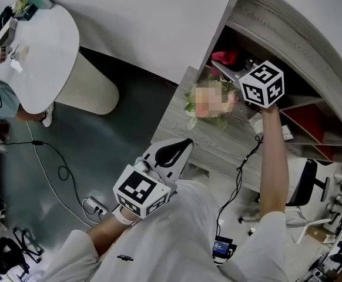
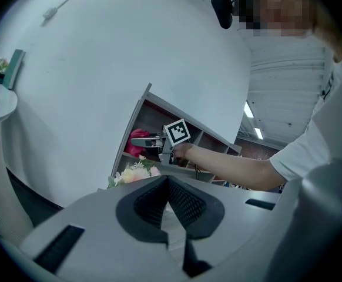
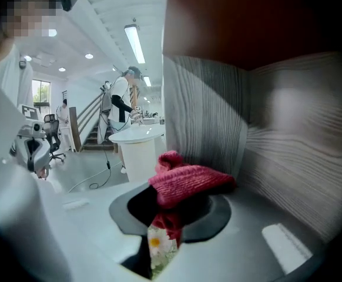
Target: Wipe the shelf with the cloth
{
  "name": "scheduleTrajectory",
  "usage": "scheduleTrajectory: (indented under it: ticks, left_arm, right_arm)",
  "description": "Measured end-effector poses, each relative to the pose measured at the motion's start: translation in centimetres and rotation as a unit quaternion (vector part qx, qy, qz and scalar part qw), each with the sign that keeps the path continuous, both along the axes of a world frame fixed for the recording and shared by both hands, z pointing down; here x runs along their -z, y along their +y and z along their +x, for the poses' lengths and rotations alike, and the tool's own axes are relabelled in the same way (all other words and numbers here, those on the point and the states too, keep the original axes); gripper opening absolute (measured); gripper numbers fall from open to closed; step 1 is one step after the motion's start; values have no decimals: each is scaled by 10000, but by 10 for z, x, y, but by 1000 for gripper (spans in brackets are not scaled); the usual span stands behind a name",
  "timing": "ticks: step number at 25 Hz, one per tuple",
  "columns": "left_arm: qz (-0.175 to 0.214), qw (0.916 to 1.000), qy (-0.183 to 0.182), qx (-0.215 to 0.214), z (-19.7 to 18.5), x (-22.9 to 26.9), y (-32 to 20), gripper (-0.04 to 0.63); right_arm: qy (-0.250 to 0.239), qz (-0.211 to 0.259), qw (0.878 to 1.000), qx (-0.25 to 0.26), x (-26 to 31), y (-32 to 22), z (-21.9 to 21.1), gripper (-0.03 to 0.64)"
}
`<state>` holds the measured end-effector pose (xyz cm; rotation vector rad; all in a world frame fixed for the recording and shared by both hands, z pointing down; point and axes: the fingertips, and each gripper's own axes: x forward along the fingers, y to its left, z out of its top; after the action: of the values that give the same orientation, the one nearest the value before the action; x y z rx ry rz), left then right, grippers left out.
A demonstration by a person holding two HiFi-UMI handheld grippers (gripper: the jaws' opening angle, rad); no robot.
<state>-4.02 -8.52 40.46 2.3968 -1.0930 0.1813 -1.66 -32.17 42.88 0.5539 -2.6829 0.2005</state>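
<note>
Left tongs: nearest to me, low at the centre of the head view. The tips are drawn together with nothing between them.
Flowers: next out, on the board just below the compartment I am working in.
Right tongs: reached up into the compartment at the upper right of the head view, clamped on the cloth.
Cloth: red knit, bunched at the tong tips, just in front of the back corner of the shelf.
Step in hand: I judge it to be the wipe itself, since the cloth is gripped and inside the compartment. No view shows me whether it presses on the board, or how much of the shelf is already done.
Next move: wants the cloth pressed flat on the board and drawn along it, the wrist kept high so the flowers are not knocked.
Right gripper view only: the grip on the cloth and the grey grain of the side and back walls. Far off at its left, a round white worktop with a person beside it.
Left gripper view only: the right tongs from outside, showing which compartment they are in.
Head view only: both arms at once.
</note>
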Motion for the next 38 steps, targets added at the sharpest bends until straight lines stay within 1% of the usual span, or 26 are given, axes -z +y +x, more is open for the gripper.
scheduleTrajectory:
  ticks: [5, 8, 13, 16, 20, 23, 25, 27, 29, 32, 34, 36, 38]
  left_arm:
    - [124, 9999, 40, -83, 3, 8, 4, 0]
    - [196, 9997, 52, -133, 2, 12, 5, 0]
    - [359, 9991, 96, -203, 4, 21, 6, 0]
    - [410, 9987, 122, -289, 5, 24, 7, 0]
    - [464, 9978, 151, -455, 13, 27, 6, 0]
    - [559, 9969, 194, -520, 14, 31, 2, 0]
    - [628, 9964, 203, -536, 17, 34, -1, 0]
    - [678, 9959, 182, -567, 20, 37, -3, 0]
    - [757, 9952, 143, -611, 21, 40, -5, 0]
    - [920, 9932, 58, -714, 18, 43, -7, 0]
    - [922, 9923, 72, -822, 18, 41, -9, 0]
    - [911, 9914, 76, -935, 20, 40, -9, 0]
    - [975, 9900, 9, -1015, 21, 43, -9, 0]
  right_arm:
    - [-575, -3, 9981, -200, 22, 24, 8, 80]
    - [-830, 129, 9959, -349, 37, 44, 12, 80]
    - [-1388, 348, 9871, -717, 74, 79, 31, 83]
    - [-1874, 513, 9768, -906, 108, 104, 46, 84]
    - [-2498, 730, 9576, -1238, 149, 133, 82, 84]
    - [-2698, 968, 9434, -1669, 166, 148, 112, 84]
    - [-2622, 1193, 9350, -2066, 174, 160, 136, 84]
    - [-2272, 1505, 9293, -2494, 175, 176, 159, 84]
    - [-1962, 1658, 9226, -2877, 166, 197, 178, 83]
    - [-1739, 1734, 9086, -3379, 152, 224, 200, 83]
    - [-1488, 1770, 9009, -3674, 139, 238, 210, 83]
    - [-1254, 1705, 8950, -3927, 124, 248, 217, 83]
    - [-1220, 1601, 8878, -4139, 114, 258, 222, 83]
